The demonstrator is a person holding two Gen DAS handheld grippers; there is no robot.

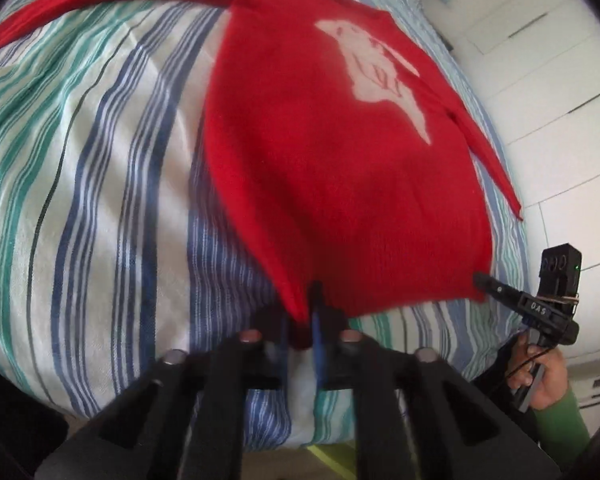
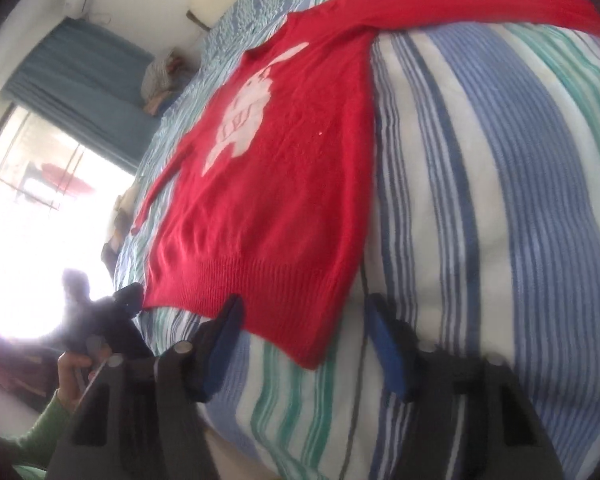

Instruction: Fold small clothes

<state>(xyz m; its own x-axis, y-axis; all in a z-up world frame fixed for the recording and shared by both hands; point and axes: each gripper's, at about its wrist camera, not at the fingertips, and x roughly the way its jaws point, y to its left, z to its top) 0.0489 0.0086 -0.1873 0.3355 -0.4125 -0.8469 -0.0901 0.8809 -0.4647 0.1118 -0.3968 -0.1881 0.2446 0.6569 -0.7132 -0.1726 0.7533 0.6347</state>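
writing: "DAS" is showing on the right gripper [image 1: 485, 281] | sweater [image 1: 340, 168]: red knit, ribbed hem, white animal motif, lying flat on striped bedspread [image 1: 100, 200] ahead of both tools | left gripper [image 1: 302, 332]: pinching hem corner | right gripper: standing spread around the other hem corner

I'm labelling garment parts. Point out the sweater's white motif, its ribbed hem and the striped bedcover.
white motif [image 2: 244, 120]: right wrist view, its middle.
ribbed hem [image 2: 276, 280]: right wrist view, mid-band.
striped bedcover [image 1: 100, 160]: left wrist view, bare stripes.
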